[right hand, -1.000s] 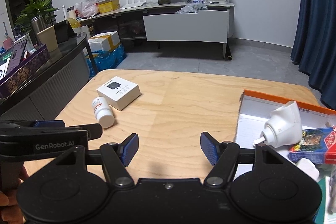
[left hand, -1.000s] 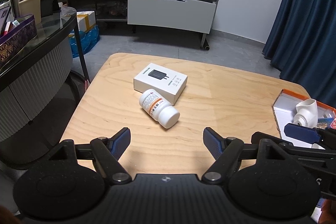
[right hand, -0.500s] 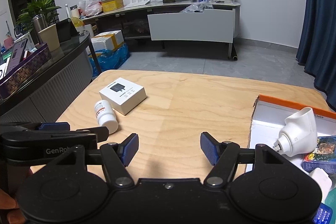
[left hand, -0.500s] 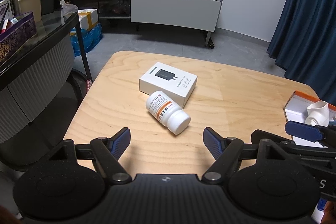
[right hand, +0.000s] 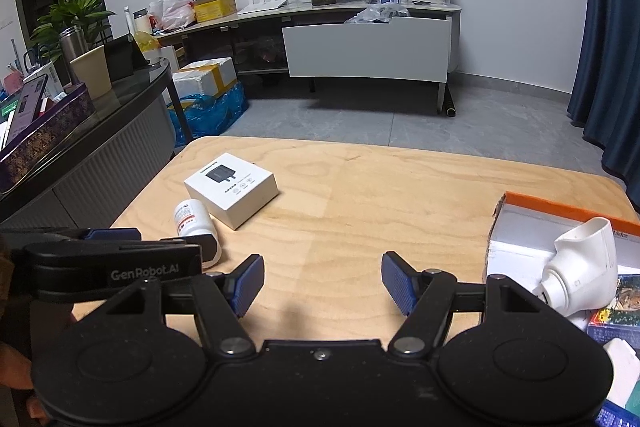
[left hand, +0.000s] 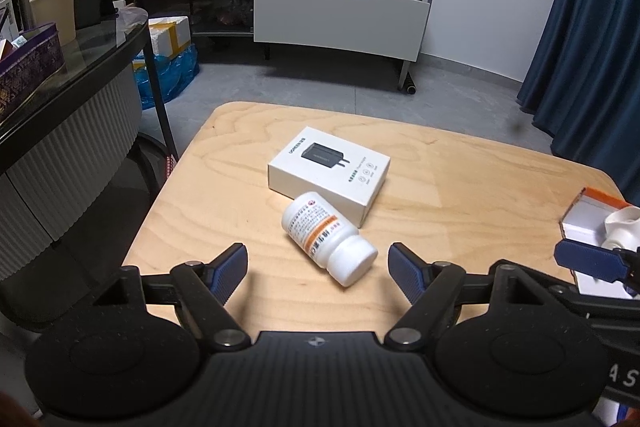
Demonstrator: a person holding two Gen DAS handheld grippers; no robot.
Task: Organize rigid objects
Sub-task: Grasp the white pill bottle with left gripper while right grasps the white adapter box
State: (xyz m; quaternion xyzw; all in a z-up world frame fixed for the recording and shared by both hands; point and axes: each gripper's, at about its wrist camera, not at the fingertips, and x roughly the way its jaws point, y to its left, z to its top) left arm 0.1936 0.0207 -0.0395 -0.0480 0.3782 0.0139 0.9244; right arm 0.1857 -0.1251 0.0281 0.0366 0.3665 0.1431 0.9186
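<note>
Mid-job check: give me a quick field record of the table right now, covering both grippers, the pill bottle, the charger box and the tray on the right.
left gripper: open, empty, fingers on either side of the bottle's cap end
right gripper: open, empty, over bare wood
pill bottle: white, lying on its side, cap toward the camera
charger box: white, flat on the table, right behind the bottle; contact unclear
orange-rimmed tray: right edge, holds a white plastic device and a printed box
</note>
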